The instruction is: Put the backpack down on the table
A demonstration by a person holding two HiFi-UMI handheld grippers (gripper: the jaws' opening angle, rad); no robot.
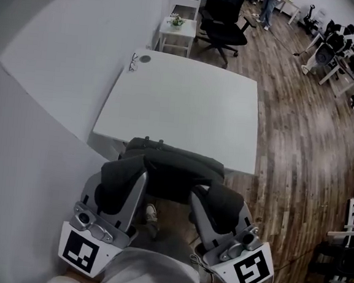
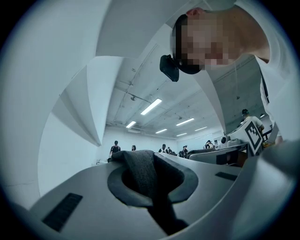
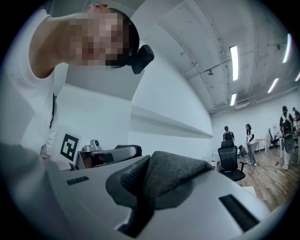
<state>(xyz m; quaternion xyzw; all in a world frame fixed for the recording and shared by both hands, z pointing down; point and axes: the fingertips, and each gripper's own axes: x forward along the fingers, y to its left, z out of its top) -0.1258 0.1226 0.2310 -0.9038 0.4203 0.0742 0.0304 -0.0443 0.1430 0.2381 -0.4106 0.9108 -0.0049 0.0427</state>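
Note:
A dark grey backpack (image 1: 174, 163) hangs in the air at the near edge of the white table (image 1: 186, 108), its far side just over the rim. My left gripper (image 1: 123, 177) is shut on a fold of its fabric at the left, and my right gripper (image 1: 220, 202) is shut on a fold at the right. In the left gripper view the grey strap fabric (image 2: 144, 172) is pinched between the jaws of the left gripper (image 2: 157, 194). The right gripper view shows a similar wad of fabric (image 3: 171, 176) clamped in the right gripper (image 3: 145, 197).
A pair of glasses (image 1: 133, 62) and a small round object (image 1: 145, 58) lie at the table's far left corner. Beyond stand a white side table with a plant (image 1: 177, 23) and a black office chair (image 1: 225, 24). A white wall (image 1: 43, 46) runs along the left; wood floor (image 1: 300, 136) lies to the right.

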